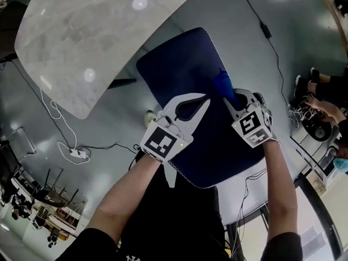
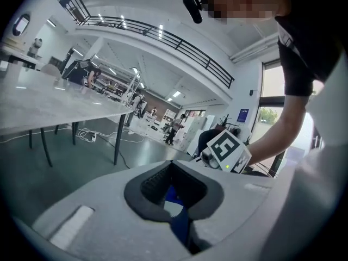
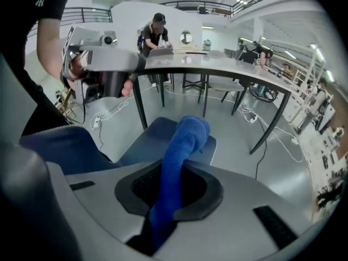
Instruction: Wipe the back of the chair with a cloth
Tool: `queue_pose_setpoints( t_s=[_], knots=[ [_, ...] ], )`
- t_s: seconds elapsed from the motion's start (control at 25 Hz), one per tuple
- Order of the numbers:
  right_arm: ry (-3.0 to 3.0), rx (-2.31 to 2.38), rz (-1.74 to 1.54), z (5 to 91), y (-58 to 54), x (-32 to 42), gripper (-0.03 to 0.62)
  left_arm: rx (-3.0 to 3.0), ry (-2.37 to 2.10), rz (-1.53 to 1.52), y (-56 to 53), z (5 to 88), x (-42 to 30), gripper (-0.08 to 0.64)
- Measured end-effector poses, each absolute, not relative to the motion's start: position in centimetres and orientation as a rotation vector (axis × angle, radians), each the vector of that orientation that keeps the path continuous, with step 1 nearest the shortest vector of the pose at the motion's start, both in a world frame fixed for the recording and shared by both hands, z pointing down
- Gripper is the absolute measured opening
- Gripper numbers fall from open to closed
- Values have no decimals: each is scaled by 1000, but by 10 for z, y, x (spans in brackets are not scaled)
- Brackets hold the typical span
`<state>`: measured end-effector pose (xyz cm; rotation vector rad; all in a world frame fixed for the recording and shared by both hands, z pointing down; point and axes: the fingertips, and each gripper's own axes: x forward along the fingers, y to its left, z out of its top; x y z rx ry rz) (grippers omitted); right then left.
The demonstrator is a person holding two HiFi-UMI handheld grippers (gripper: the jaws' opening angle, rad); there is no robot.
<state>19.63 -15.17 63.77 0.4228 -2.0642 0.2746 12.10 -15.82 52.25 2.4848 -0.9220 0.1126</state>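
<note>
A marble table (image 1: 81, 42) stood far left. The left gripper (image 1: 205, 99) lay over the chair (image 1: 179, 64), jaws closed tip to tip and gripping nothing, with blue fabric showing through their oval gap. Just to its right, the right gripper (image 1: 231, 98) was clamped on the blue cloth (image 1: 223, 84), whose free end stuck out past the jaws onto the chair's back.

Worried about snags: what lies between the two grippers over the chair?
Only bare blue chair shows between the left gripper and the right gripper, which clamps the cloth; head view.
</note>
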Motion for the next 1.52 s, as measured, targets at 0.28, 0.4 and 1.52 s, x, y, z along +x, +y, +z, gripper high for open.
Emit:
queue_pose_setpoints(
  t_s=[0.28,0.4,1.52],
  knots=[
    [-1966,244,307,696,-154,195,61,2410,-901,109,-165,583,130,9],
    [-1924,181,304,709,-152,195,61,2386,-893,105,-168,601,143,9],
    [-1341,-557,335,851,-71,247,61,2242,-978,151,-170,676,108,9]
  ],
)
